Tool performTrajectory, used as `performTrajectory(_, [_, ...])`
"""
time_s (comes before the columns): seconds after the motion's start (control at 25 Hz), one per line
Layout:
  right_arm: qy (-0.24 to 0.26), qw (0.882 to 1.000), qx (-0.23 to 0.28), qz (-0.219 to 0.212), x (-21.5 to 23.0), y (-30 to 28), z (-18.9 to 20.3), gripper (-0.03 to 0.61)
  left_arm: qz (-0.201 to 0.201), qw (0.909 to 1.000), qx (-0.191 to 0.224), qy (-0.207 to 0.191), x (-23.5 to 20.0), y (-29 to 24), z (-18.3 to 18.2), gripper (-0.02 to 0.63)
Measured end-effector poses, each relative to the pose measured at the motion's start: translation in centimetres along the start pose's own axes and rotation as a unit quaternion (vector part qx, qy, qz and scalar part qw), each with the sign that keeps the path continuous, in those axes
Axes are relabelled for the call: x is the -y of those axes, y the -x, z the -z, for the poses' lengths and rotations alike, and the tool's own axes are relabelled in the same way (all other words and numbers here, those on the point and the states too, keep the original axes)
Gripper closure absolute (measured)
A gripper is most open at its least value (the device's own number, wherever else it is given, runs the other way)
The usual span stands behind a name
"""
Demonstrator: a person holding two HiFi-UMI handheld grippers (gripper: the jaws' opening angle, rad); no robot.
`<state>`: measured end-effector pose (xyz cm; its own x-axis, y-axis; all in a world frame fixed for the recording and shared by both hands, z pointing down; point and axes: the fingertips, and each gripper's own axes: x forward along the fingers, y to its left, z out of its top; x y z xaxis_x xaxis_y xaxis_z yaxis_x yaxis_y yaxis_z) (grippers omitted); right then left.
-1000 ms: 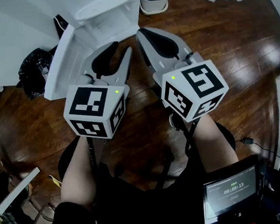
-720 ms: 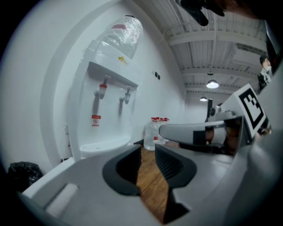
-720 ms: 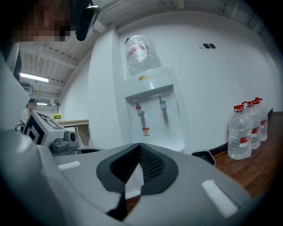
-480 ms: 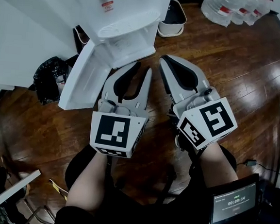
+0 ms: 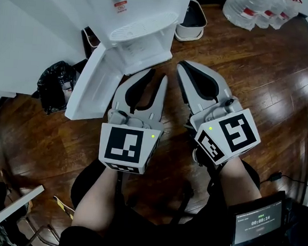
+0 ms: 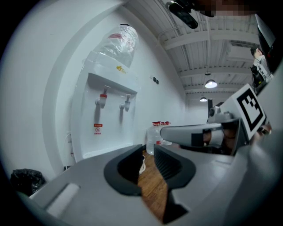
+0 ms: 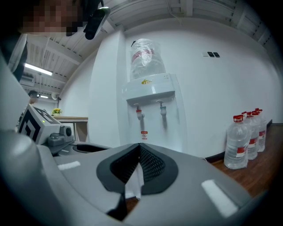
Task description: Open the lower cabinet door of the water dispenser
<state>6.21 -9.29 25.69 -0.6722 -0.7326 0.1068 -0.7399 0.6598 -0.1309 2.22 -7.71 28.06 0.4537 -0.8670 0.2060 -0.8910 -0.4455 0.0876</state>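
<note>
Door [image 5: 91, 85] of the water dispenser [image 5: 136, 22] already swung wide to the left, just beside the left gripper [image 5: 155, 76]. Left gripper a little apart with nothing between its jaws, right gripper [image 5: 181, 68] pinched together and likewise empty. Judging the opening done, hold both tips off the door's free edge and draw straight back, avoiding any sideways brush likely to swing so light a panel shut.

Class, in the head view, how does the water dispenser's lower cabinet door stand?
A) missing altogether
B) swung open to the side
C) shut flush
B: the lower cabinet door angles out from the water dispenser, leaving the compartment inside exposed.
</note>
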Motion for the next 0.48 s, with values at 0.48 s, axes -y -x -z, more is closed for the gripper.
performTrajectory(0.48, [0.008, 1.000, -0.003, -0.001, -0.20, -0.29, 0.03, 0.575, 0.001, 1.0000, -0.005, 0.001, -0.18, 0.10, -0.06, 0.511])
